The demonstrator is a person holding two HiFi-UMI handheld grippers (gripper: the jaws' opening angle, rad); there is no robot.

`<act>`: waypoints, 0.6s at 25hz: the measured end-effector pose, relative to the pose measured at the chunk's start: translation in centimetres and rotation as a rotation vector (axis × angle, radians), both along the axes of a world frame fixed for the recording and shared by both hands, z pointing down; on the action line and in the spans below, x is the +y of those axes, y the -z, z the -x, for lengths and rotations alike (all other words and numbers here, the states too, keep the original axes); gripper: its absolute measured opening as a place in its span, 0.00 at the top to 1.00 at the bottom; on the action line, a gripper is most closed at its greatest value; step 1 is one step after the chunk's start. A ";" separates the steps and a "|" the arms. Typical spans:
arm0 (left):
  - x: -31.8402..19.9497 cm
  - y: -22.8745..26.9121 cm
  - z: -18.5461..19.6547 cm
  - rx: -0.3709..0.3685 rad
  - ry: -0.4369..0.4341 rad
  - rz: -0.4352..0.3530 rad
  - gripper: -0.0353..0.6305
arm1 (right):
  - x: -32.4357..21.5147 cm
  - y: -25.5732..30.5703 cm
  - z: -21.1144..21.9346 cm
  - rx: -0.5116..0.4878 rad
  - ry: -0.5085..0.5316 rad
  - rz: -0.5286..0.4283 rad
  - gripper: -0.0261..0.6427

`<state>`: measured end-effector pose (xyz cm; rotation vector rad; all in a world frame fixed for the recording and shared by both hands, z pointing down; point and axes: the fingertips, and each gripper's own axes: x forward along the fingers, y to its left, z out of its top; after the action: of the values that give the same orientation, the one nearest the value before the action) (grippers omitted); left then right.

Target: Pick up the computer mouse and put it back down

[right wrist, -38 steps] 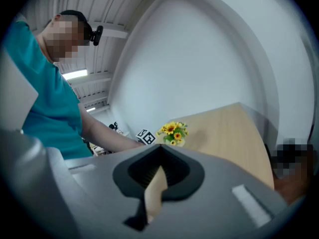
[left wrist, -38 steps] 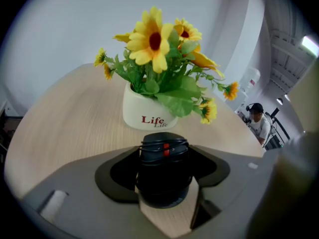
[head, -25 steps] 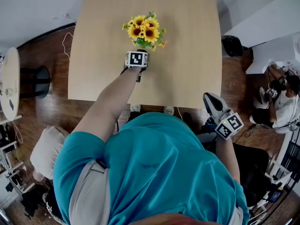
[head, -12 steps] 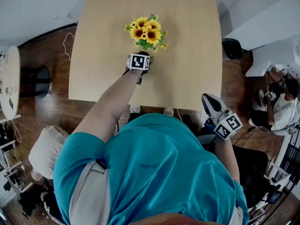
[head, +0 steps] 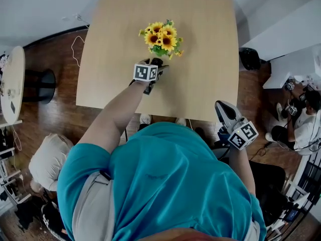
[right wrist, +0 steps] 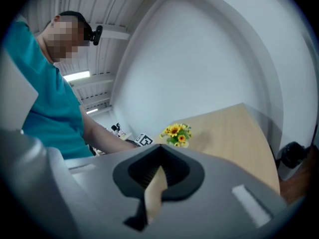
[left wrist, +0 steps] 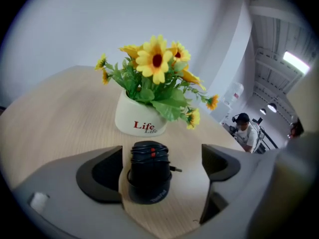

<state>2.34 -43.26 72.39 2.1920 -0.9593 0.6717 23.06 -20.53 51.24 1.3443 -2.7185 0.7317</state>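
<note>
The black computer mouse [left wrist: 149, 171], its cord wound round it, lies on the light wooden table [head: 200, 44] just in front of a white pot of sunflowers [left wrist: 139, 121]. My left gripper [left wrist: 160, 169] straddles the mouse with its jaws opening wide. The right pad stands well clear of the mouse and the left pad is close beside it. In the head view the left gripper [head: 155, 67] reaches over the table near the sunflowers [head: 163, 35]. My right gripper [head: 223, 108] hovers off the table's near right corner. In its own view the right gripper [right wrist: 158, 176] is shut with nothing in it.
The table's near edge [head: 165, 112] runs just ahead of my body. A black bin [head: 249, 58] stands right of the table, with a seated person [head: 301, 119] further right. A round white table [head: 11, 84] and a dark stool [head: 40, 87] are at the left.
My left gripper has drawn back a little from the sunflower pot and lifted, so the mouse now shows ahead of its marker cube. The right gripper has stayed put.
</note>
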 end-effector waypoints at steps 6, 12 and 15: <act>4.3 4.2 3.0 0.131 0.003 -0.047 0.35 | 0.3 0.9 -0.4 -0.023 0.025 -0.036 0.96; 12.1 13.0 5.8 0.296 0.046 -0.180 0.84 | 0.8 1.8 -2.1 -0.034 0.097 -0.080 0.96; 15.2 17.3 5.6 0.398 0.082 -0.243 0.94 | 1.0 1.9 -2.1 -0.037 0.144 -0.106 0.96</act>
<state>-3.31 -28.04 55.07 2.3575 -0.9486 0.0718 25.13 -19.55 49.35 1.1473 -2.8837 0.6160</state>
